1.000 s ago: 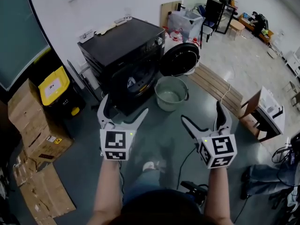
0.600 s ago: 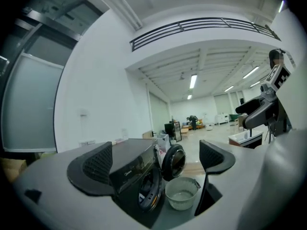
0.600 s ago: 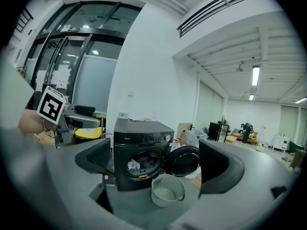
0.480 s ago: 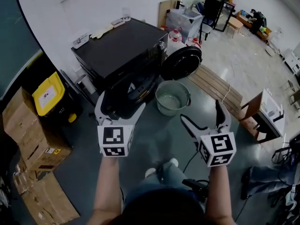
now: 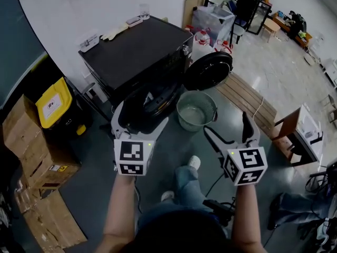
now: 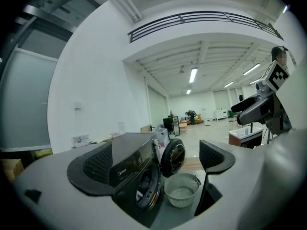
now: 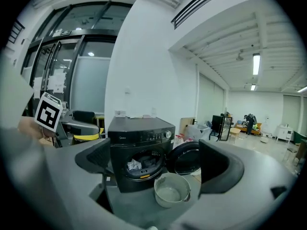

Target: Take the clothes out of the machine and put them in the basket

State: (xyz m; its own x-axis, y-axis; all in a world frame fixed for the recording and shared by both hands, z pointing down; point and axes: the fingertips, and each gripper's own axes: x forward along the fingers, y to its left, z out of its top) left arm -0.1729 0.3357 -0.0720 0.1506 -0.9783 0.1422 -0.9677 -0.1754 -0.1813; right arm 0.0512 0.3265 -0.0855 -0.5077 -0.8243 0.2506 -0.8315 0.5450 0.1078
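Left gripper (image 6: 153,169): jaws apart, nothing held | machine (image 6: 125,163): black, door (image 6: 172,156) swung open | basket (image 6: 182,190): on floor, just below door | right gripper (image 6: 243,112): upper right, well apart.

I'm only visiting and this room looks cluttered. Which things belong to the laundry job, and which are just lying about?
For the job: washing machine, its open door, clothes in the drum, basket, left gripper and right gripper, both open and empty.

Lying about: yellow-lidded bin, cardboard boxes, wooden boards.
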